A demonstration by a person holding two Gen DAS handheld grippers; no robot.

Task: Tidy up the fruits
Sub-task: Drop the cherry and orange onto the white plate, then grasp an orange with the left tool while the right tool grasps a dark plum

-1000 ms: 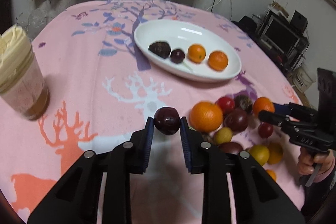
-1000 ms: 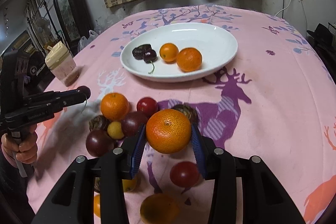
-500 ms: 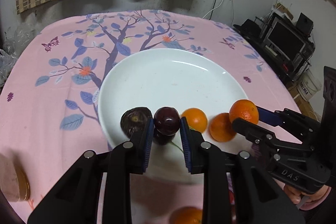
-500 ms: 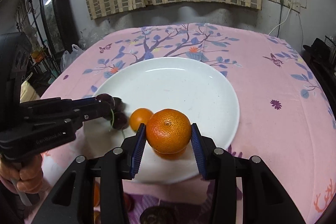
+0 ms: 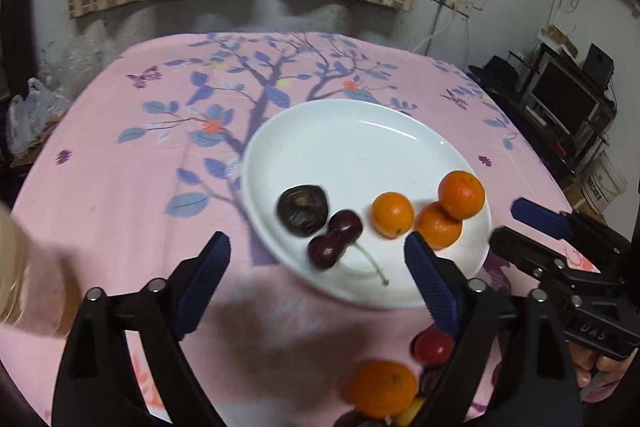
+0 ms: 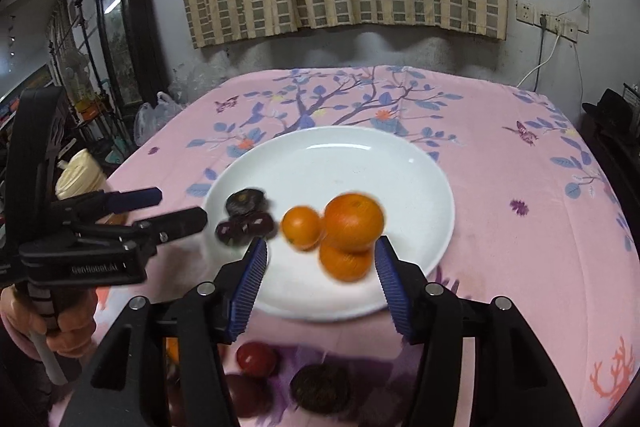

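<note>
A white plate point(image 5: 360, 115) point(image 6: 340, 163) holds a dark wrinkled fruit point(image 5: 302, 211), two dark cherries point(image 5: 324, 251) point(image 5: 346, 223) and three oranges. My left gripper point(image 5: 316, 251) hovers over the plate's near rim, its jaws opening wide, nothing between the pads. The near cherry lies free on the plate. My right gripper point(image 6: 320, 247) is opening too. A big orange point(image 6: 354, 221) point(image 5: 460, 193), blurred, rests against another orange point(image 6: 344, 263), clear of both pads. A small orange point(image 6: 300, 227) lies to their left. Each gripper shows in the other's view: the right gripper point(image 5: 508, 225), the left gripper point(image 6: 178, 207).
Loose fruit lies on the pink tablecloth near me: an orange point(image 5: 380, 387), a red tomato point(image 6: 256, 359), a dark fruit point(image 6: 320, 387). A cream-lidded jar point(image 6: 80, 175) stands left of the plate. A hand point(image 6: 68, 327) holds the left gripper's handle. A TV stand point(image 5: 560, 99) sits off the table's right.
Both grippers have opened. The cherry left the left jaws and lies on the plate beside another; the orange left the right jaws onto the plate's oranges. Both have drawn back slightly.
</note>
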